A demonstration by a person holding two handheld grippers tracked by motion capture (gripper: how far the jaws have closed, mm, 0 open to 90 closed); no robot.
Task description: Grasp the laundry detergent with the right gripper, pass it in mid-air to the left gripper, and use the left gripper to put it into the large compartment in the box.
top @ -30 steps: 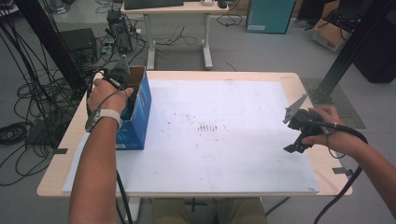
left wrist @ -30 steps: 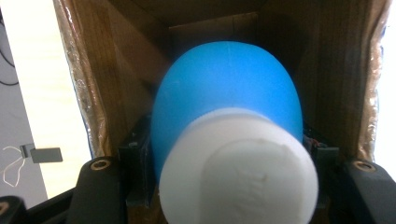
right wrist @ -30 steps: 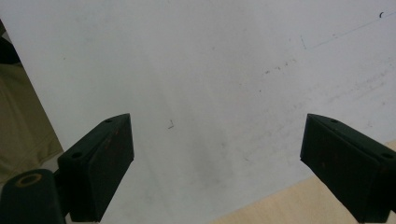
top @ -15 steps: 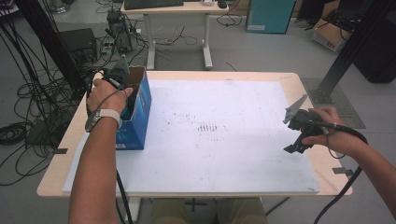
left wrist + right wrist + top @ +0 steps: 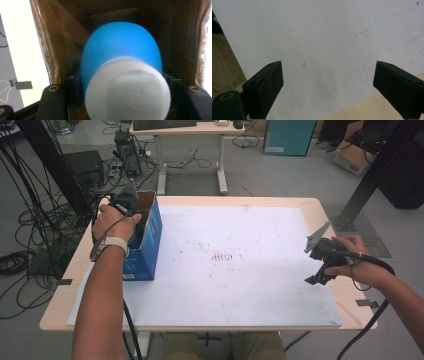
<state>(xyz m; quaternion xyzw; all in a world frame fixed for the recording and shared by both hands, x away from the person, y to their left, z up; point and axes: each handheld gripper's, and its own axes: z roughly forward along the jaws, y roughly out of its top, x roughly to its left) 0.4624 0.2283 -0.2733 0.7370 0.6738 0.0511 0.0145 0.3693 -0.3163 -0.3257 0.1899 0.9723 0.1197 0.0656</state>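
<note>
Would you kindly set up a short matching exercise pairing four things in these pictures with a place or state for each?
Things:
1. blue bulb-shaped object
2. left gripper
3. right gripper
4. blue cardboard box

Places or states:
A. jaws open over the white sheet
B. standing at the table's left edge
C. clamped between two jaws
D. reaching down into the box

Pairs: 1-C, 2-D, 3-A, 4-B

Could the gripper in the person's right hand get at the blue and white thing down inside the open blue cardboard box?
Probably not as things stand. The blue and white bottle-shaped object sits clamped in the left gripper, which fills the open blue cardboard box. The right gripper hangs open at the far side of the white sheet.
</note>
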